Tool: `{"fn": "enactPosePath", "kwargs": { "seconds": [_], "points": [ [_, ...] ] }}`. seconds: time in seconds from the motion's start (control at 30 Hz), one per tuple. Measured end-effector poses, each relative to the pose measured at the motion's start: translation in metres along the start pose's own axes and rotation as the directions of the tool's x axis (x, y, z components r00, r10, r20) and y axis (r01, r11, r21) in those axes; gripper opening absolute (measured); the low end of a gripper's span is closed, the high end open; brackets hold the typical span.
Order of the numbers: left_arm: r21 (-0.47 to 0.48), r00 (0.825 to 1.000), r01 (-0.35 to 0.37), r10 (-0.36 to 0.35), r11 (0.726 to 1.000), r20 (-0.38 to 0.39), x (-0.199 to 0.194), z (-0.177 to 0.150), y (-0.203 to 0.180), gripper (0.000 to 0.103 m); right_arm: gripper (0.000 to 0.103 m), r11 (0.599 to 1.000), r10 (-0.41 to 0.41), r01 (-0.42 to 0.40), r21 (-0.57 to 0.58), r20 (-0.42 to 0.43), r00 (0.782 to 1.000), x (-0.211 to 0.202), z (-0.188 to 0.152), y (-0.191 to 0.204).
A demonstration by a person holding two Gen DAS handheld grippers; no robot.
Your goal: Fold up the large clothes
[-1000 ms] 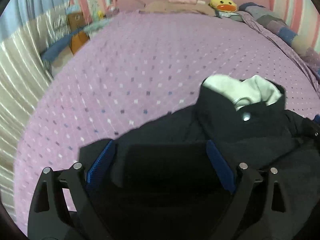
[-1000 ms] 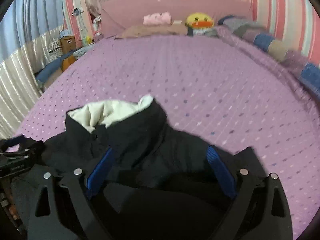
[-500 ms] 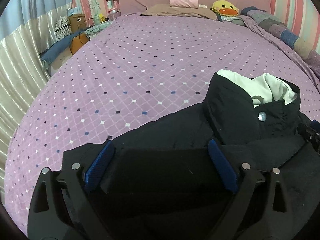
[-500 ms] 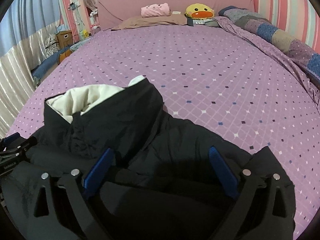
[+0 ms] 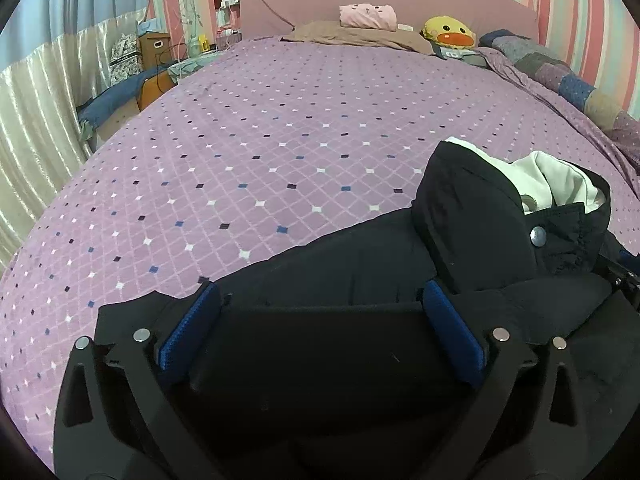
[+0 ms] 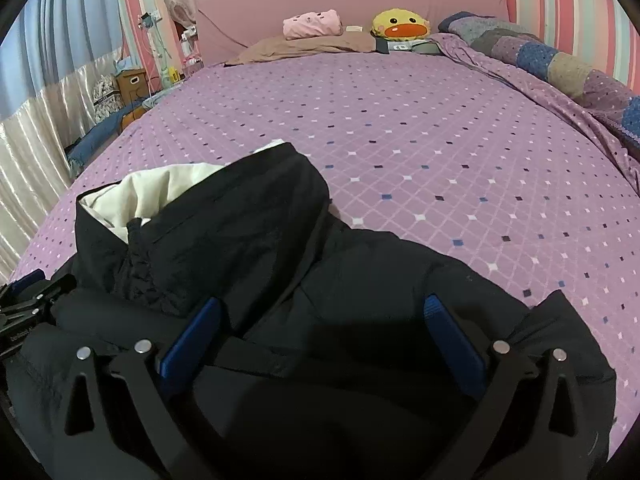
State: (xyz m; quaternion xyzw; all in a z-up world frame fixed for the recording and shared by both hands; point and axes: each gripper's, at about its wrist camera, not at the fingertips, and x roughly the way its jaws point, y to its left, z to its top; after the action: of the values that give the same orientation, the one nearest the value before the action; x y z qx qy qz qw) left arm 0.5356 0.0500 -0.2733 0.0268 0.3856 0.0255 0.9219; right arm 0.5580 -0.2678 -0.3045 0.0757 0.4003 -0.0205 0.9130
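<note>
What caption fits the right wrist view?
Right gripper open over a black hooded jacket laid on the purple diamond-patterned bedspread.

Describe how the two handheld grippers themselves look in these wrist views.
Both match: the left gripper and right gripper have matte black angular frames with triangular cutouts and silver round rivets. Blue ribbed pads line the inside of the jaws. No cables, markings or sleeves show.

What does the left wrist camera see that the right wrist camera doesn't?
Only the left wrist view shows the metal snap button on the black jacket's collar. Only the right wrist view shows the jacket's elastic gathering below the cream lining. Both share the purple bedspread, the yellow duck plush, the pink pillow and an open gripper over the jacket: left gripper, right gripper.
</note>
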Motion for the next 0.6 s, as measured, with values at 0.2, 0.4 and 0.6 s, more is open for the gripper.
{"fn": "enactPosePath", "kwargs": {
  "seconds": [0.2, 0.4, 0.6],
  "points": [
    [-0.005, 1.0, 0.003, -0.003, 1.0, 0.024, 0.004, -0.002, -0.001, 0.1, 0.102, 1.0, 0.003, -0.003, 0.0, 0.024, 1.0, 0.003, -0.003, 0.001],
    [-0.002, 0.999, -0.004, 0.004, 1.0, 0.033, 0.006, -0.007, 0.0, 0.1, 0.102, 1.0, 0.006, -0.006, 0.001, 0.035, 0.999, 0.006, -0.006, 0.002],
    [0.024, 0.999, -0.036, 0.036, 0.999, 0.004, -0.004, -0.002, -0.007, 0.1, 0.101, 0.999, -0.037, 0.037, -0.023, -0.001, 0.999, 0.003, -0.004, 0.008]
  ]
}}
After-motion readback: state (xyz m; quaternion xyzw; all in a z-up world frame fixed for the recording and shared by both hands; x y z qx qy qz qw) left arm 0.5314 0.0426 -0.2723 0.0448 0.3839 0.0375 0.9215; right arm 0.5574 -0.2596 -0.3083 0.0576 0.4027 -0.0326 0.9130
